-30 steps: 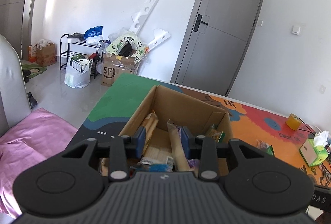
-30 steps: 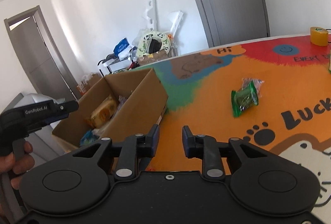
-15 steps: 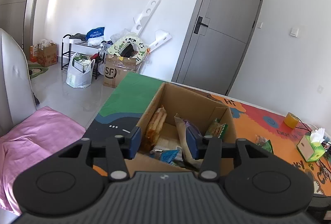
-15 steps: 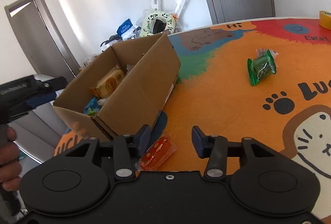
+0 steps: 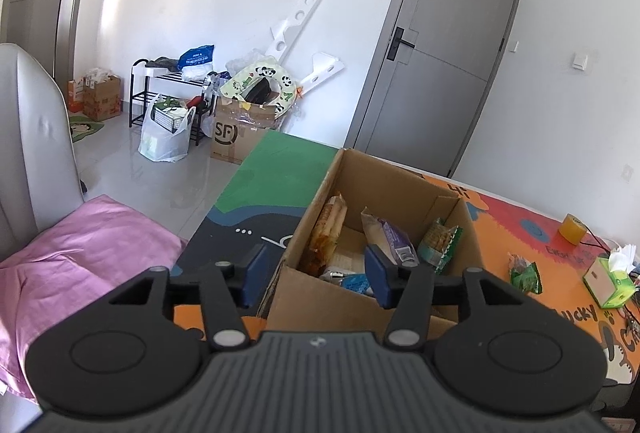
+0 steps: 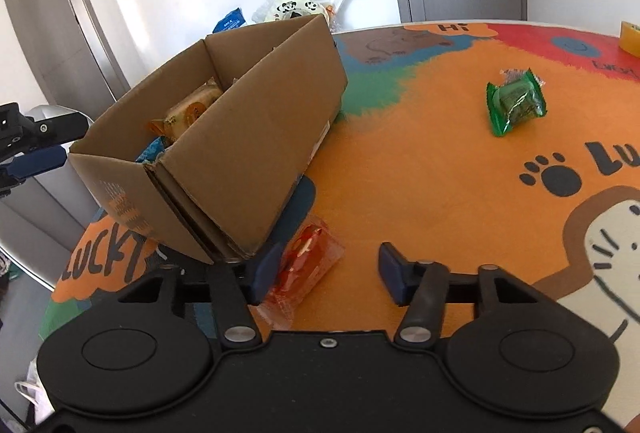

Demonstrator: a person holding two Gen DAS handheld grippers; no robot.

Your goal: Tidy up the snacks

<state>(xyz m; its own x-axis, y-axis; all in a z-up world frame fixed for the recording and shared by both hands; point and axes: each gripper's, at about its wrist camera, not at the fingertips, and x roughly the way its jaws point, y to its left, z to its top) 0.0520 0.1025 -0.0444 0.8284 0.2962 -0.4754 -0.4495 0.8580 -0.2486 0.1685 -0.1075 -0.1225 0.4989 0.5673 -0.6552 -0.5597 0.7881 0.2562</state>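
My right claw [image 6: 326,273], jaws just narrowing yet open, frames the orange snack [image 6: 306,267] on the tabletop [image 6: 420,173] beside the box [image 6: 240,137], ready to grab; my left claw [image 5: 312,275] gapes empty

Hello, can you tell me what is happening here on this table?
A person is sorting snacks into a cardboard box, with a gripper in each hand. The left gripper hangs open and empty at the box's near corner. The right gripper, jaws just closing but not gripping, is over an orange snack packet beside the box. A green packet lies further away.
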